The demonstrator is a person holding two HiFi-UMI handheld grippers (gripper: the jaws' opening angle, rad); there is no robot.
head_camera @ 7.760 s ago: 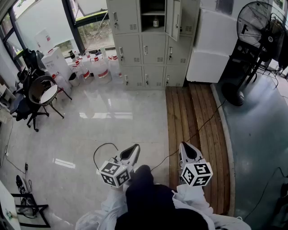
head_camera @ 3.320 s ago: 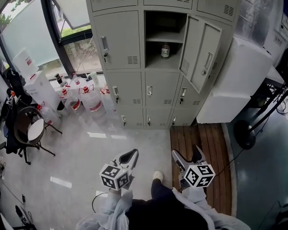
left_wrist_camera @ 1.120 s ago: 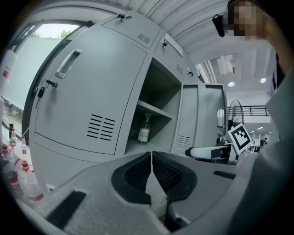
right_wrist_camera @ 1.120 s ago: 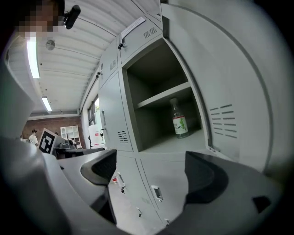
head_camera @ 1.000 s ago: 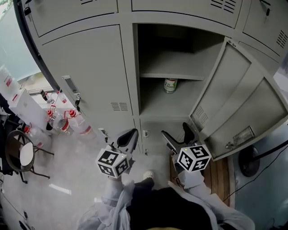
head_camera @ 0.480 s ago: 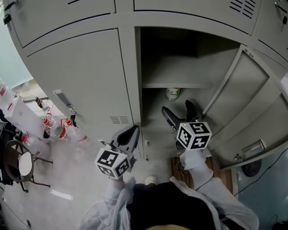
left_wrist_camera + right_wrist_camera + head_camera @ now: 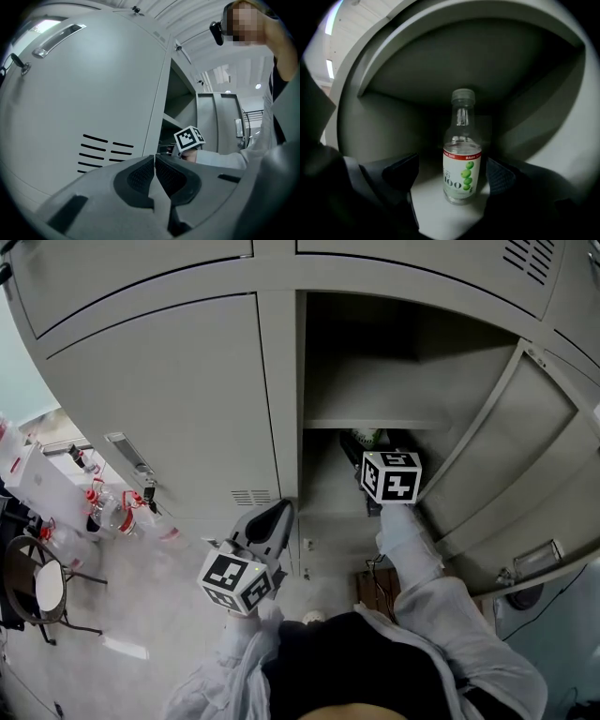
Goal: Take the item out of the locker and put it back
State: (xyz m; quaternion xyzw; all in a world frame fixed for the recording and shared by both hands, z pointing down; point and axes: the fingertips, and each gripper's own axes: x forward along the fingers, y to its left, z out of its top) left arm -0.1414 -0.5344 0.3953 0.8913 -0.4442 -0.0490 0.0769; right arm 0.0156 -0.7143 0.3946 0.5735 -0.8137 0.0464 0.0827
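A small clear bottle [image 7: 461,154] with a white label, green fruit print and a grey cap stands upright on the locker's lower shelf [image 7: 436,211]. My right gripper [image 7: 452,176] is open inside the locker, one jaw on each side of the bottle, not touching it. In the head view only the bottle's top [image 7: 367,437] shows beyond the right gripper's marker cube [image 7: 391,475]. My left gripper [image 7: 274,520] hangs outside, low in front of the closed neighbouring door [image 7: 169,399], its jaws shut with nothing between them [image 7: 154,161].
The open locker door [image 7: 506,474] swings out to the right of my right arm. An upper shelf [image 7: 375,423] sits above the bottle. Several plastic jugs with red caps [image 7: 103,507] and a chair [image 7: 37,587] stand on the floor at the left.
The person has walked up to the locker. My right gripper has risen and reached into the open compartment, now straddling the bottle. The left gripper stayed low.
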